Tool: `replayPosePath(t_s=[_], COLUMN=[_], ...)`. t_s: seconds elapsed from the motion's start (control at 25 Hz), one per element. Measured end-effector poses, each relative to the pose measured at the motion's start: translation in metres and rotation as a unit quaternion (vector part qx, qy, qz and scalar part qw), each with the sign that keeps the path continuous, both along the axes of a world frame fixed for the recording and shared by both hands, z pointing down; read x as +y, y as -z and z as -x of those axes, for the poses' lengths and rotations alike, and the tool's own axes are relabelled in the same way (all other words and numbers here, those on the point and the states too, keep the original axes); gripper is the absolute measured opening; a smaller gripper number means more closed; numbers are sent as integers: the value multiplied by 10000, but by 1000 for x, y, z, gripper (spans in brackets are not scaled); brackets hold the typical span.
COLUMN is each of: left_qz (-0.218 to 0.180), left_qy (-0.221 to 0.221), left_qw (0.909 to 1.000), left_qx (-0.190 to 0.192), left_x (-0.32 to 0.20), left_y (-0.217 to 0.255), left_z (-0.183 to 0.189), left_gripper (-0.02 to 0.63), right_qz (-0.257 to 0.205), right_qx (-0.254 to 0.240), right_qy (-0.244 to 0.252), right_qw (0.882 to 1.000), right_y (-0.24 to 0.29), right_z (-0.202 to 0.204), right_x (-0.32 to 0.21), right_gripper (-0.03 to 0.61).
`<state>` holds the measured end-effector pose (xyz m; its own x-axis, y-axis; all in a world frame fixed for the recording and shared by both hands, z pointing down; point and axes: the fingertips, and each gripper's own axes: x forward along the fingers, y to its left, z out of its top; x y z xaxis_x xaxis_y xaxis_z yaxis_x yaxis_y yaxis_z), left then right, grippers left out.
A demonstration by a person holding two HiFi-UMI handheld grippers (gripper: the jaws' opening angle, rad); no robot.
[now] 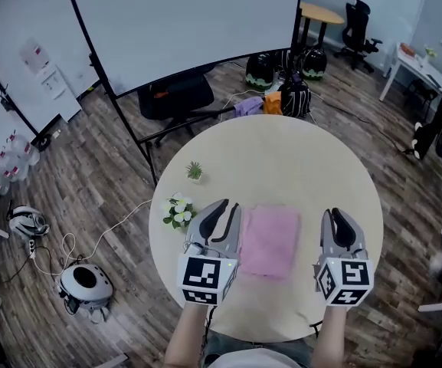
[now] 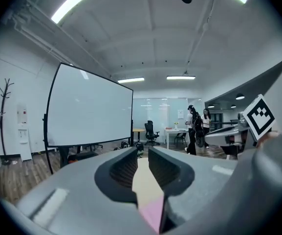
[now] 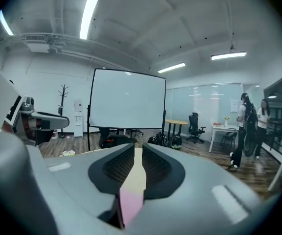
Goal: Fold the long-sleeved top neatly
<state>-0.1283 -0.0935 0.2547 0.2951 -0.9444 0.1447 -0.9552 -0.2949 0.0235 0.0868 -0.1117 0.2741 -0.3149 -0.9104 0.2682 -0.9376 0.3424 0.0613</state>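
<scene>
Round beige table point(image 1: 282, 159) | pink top point(image 1: 270, 240) — folded, flat rectangle | left claw point(image 1: 228, 207), right claw point(image 1: 335, 213) — narrow, empty

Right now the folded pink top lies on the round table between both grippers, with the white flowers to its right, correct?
No: the white flowers sit to the left of the pink top, as the head view shows. The rest holds.

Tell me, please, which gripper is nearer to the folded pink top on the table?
Left. The left gripper sits right at the left edge of the pink top, while the right gripper stands off its right side with bare table between.
</scene>
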Motion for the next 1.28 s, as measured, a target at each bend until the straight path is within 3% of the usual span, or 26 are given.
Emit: replayPosePath(t_s=[0.2, 0.48, 1.28], left_qz=[-320, -408, -385], left_qy=[99, 15, -19], left_qw=[9994, 9991, 9992], left_qx=[-17, -118, 71], left_x=[2, 6, 10], left_y=[24, 32, 35], left_z=[-12, -29, -33], left_gripper=[36, 2, 0], right_qz=[-307, -572, -610], right_qx=[-35, -147, -215], right_qy=[-318, -703, -826], right_qw=[9990, 9958, 9945], right_y=[20, 35, 38], right_z=[-22, -51, -61], right_x=[14, 28, 40], right_gripper=[38, 23, 23])
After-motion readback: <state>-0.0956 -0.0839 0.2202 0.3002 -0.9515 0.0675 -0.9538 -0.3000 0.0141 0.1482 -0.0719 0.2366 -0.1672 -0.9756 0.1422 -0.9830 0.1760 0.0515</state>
